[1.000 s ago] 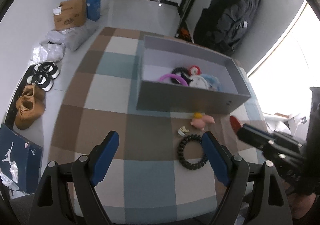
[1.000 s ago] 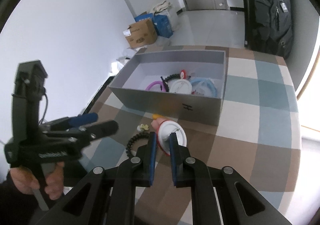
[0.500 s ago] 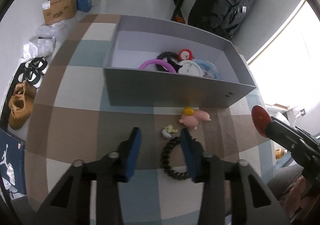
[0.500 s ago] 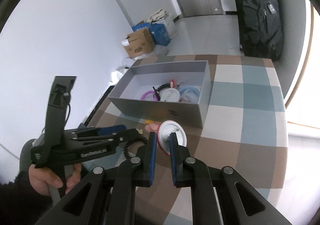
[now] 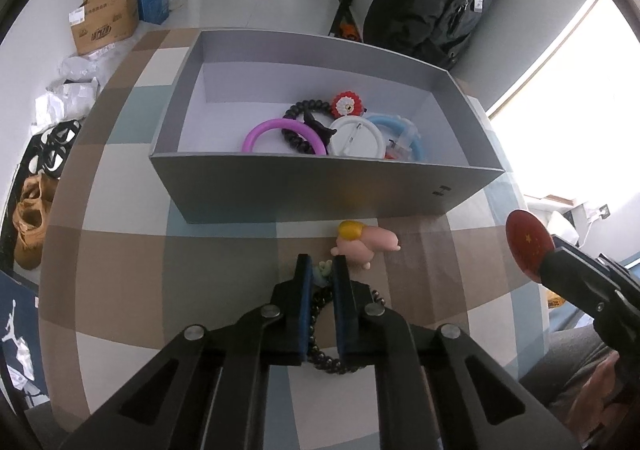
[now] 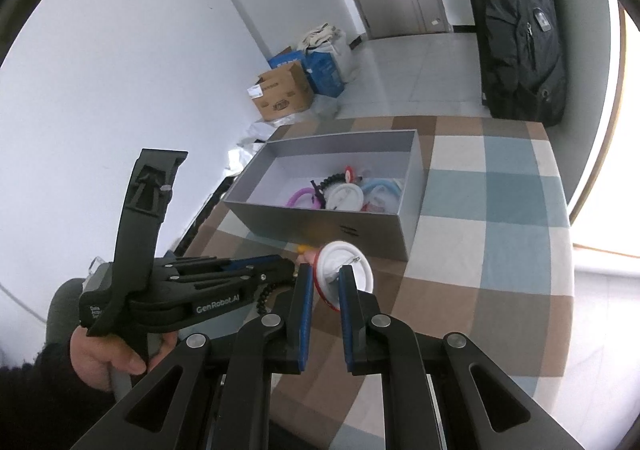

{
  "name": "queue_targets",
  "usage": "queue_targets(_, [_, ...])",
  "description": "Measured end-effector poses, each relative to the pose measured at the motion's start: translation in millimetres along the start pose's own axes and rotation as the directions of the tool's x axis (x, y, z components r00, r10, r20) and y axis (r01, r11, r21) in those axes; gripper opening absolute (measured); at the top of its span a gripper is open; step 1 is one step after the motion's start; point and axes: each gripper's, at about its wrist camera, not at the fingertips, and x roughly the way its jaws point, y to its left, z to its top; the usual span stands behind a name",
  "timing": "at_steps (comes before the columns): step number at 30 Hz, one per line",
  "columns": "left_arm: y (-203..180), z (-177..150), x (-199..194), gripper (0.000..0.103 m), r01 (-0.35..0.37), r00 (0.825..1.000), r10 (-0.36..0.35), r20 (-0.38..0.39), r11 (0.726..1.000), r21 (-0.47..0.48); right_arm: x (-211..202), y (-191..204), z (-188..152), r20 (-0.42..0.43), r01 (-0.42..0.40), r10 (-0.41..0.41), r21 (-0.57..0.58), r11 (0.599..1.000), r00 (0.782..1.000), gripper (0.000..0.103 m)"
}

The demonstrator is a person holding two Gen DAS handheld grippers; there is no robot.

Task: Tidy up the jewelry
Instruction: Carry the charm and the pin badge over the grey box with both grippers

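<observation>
in the left wrist view, the left gripper (image 5: 321, 268) sits low over the checked tablecloth (image 5: 120, 262), its blue pads drawn in tight on a small pale green charm (image 5: 322, 271), with the black beaded bracelet (image 5: 328, 354) lying partly under the fingers. just past the tips lies a pink figurine with a yellow cap (image 5: 366, 244), close to the near wall of the grey box (image 5: 320, 190). inside the box lie a purple ring (image 5: 280, 134), a black coil band (image 5: 298, 120), a red-and-white flower piece (image 5: 346, 105), a white round badge (image 5: 357, 138) and a light blue ring (image 5: 404, 132). at the right edge a red badge (image 5: 528, 244) sticks out from the other tool's tip. in the right wrist view, the right gripper (image 6: 326, 282) is clamped on that red-rimmed badge (image 6: 346, 270), white pin side facing the camera, held in the air in front of the box (image 6: 320, 216). to the left a hand (image 6: 108, 360) holds the left gripper (image 6: 294, 270), tips down by the bracelet (image 6: 264, 296); from this side its jaw gap cannot be made out.
</observation>
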Motion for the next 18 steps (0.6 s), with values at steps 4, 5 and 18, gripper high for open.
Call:
queue_targets(4, [0.7,2.7,-0.2,0.005,-0.003,1.0,0.003,-0.001,1.0,-0.006,0.0,-0.1,0.1,0.0,0.0,0.0,-0.001,1.0,1.0,0.012])
queue_targets(5, [1.5,2.3,-0.9,0.005,-0.005,1.0,0.005,-0.001,1.0,-0.007,0.1,0.1,0.4,0.0,0.0,0.0,-0.001,1.0,1.0,0.012])
queue_targets(18, [14.8,2.4,-22.2,0.005,0.046,0.998,-0.043,0.051,0.998,-0.052,5.1,10.6,3.0,0.006,-0.016,0.016,-0.018,1.0,1.0,0.012])
